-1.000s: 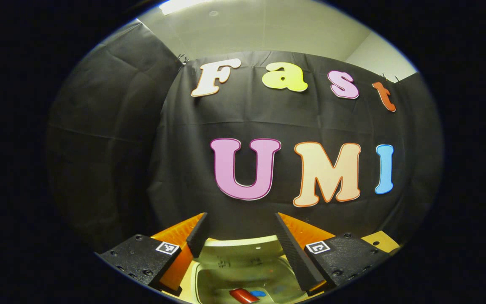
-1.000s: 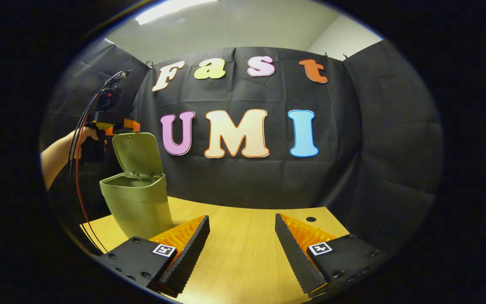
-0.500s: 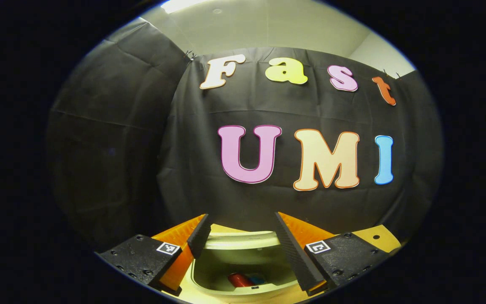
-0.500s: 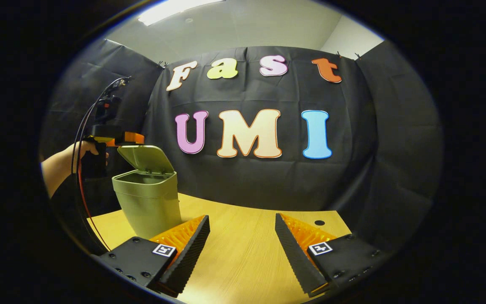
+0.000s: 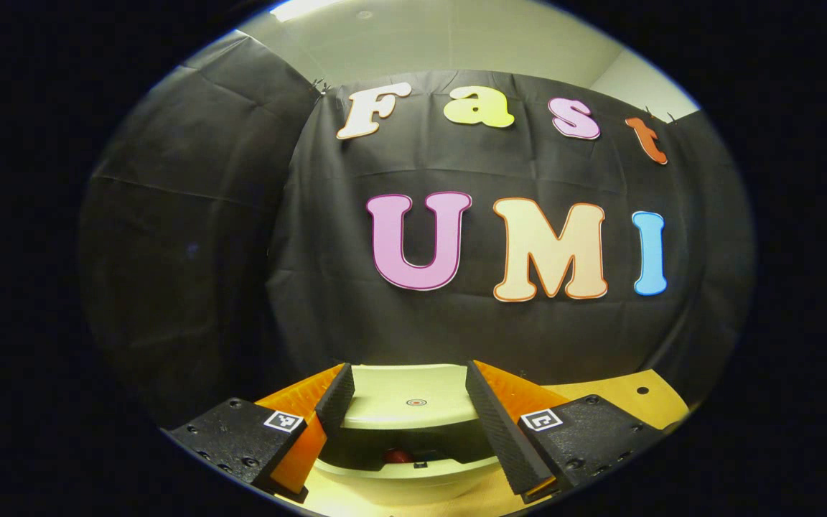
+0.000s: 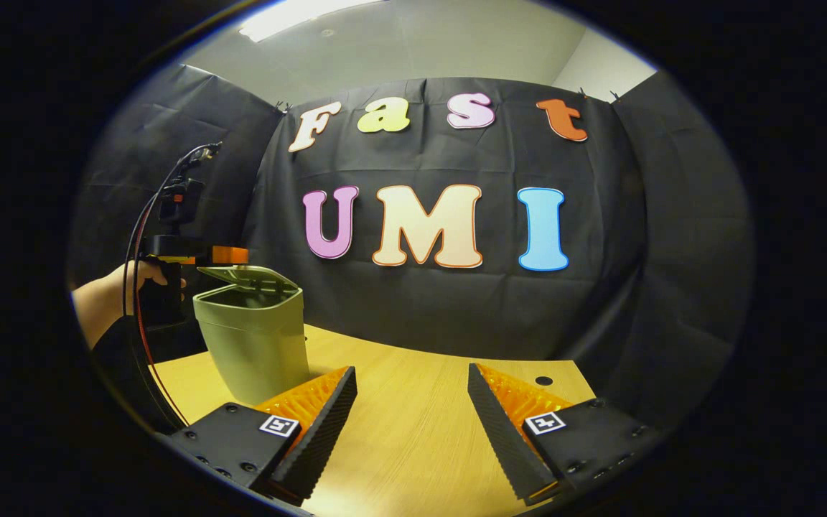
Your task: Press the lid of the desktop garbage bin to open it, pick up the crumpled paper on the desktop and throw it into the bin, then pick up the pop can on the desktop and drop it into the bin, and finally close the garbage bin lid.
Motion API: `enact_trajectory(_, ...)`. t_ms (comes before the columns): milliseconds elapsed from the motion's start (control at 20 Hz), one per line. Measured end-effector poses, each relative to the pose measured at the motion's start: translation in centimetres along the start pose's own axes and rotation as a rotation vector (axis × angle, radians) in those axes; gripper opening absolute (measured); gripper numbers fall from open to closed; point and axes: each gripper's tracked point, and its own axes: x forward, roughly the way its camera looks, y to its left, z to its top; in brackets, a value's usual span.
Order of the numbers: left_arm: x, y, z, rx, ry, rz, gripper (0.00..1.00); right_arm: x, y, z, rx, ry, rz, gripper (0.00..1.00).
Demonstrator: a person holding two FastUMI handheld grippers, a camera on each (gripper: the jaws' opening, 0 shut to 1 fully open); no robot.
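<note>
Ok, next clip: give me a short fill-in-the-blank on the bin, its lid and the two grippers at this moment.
1. The lid of the garbage bin is tilted, nearly ____.
2. The left gripper has its fingers spread over the ____.
3. A red thing shows through the gap, lying ____ the bin.
4. The right gripper hangs open over the wooden ____.

Missing words: closed; lid; inside; table

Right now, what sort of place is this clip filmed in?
Most likely an indoor recording booth: black cloth walls surround a bare wooden desktop holding a small green bin, with a plain ceiling and light panel above.
</note>
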Motion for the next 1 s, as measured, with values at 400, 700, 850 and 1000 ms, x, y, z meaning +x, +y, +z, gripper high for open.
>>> enact_trajectory(400, -0.6, 0.1, -4.2, 0.004, 0.067, 0.0, 0.92, -0.1, 0.4, -0.6, -0.007, 0.02, 0.003, 0.98)
enact_trajectory(700, -0.6, 0.0, -6.0, 0.026, 0.104, 0.0, 0.93, -0.1, 0.7, -0.6, -0.013, 0.025, 0.002, 0.98)
enact_trajectory(850, -0.6, -0.1, -6.5, 0.061, 0.13, 0.003, 0.94, -0.1, 0.8, -0.6, -0.014, 0.027, -0.003, 0.98)
enact_trajectory(1000, -0.6, -0.2, -6.8, 0.104, 0.113, -0.01, 0.95, 0.0, 0.4, -0.5, -0.01, 0.02, -0.022, 0.98)
